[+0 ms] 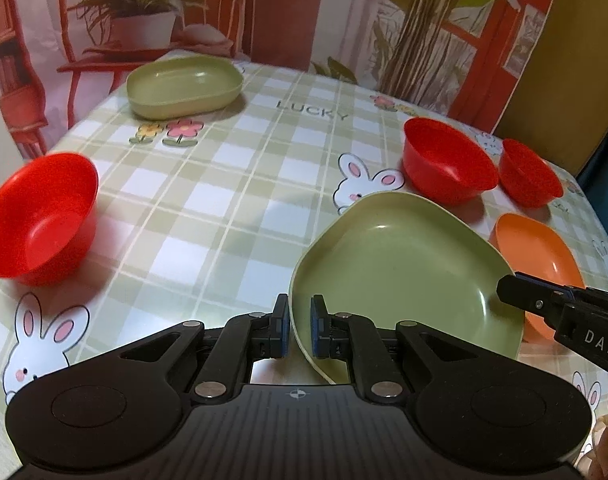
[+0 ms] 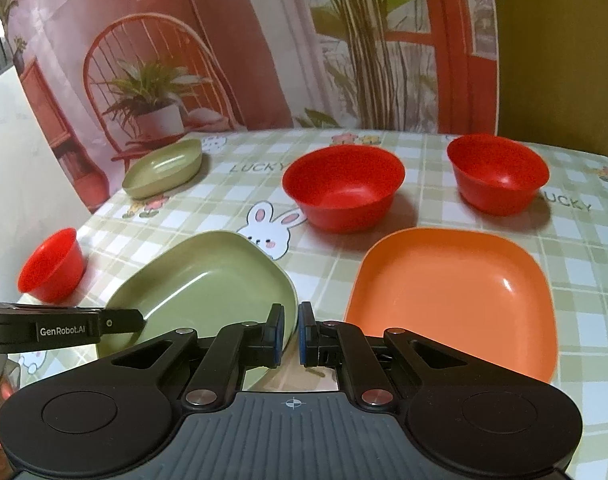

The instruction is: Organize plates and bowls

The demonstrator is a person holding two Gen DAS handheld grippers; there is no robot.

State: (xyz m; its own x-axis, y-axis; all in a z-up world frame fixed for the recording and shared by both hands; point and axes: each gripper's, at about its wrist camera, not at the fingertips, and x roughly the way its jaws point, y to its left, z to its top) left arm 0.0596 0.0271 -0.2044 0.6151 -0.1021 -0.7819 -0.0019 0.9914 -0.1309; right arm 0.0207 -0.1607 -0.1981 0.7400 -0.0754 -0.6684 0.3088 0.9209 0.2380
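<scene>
My left gripper [image 1: 297,326] is shut on the near-left rim of a green plate [image 1: 400,264], which is tilted up off the table. My right gripper [image 2: 291,334] is shut on the same plate's right rim [image 2: 207,284]; it shows as a black finger in the left wrist view [image 1: 520,294]. An orange plate [image 2: 456,296] lies flat just right of it. Two red bowls [image 2: 344,188] [image 2: 498,174] stand behind the plates. A third red bowl [image 1: 39,216] stands at the left. A green oval dish [image 1: 183,86] sits far back left.
The table [image 1: 231,200] wears a green checked cloth with rabbits. It ends at a printed backdrop of a chair and plants behind. The table's left edge runs close to the left red bowl [image 2: 51,266].
</scene>
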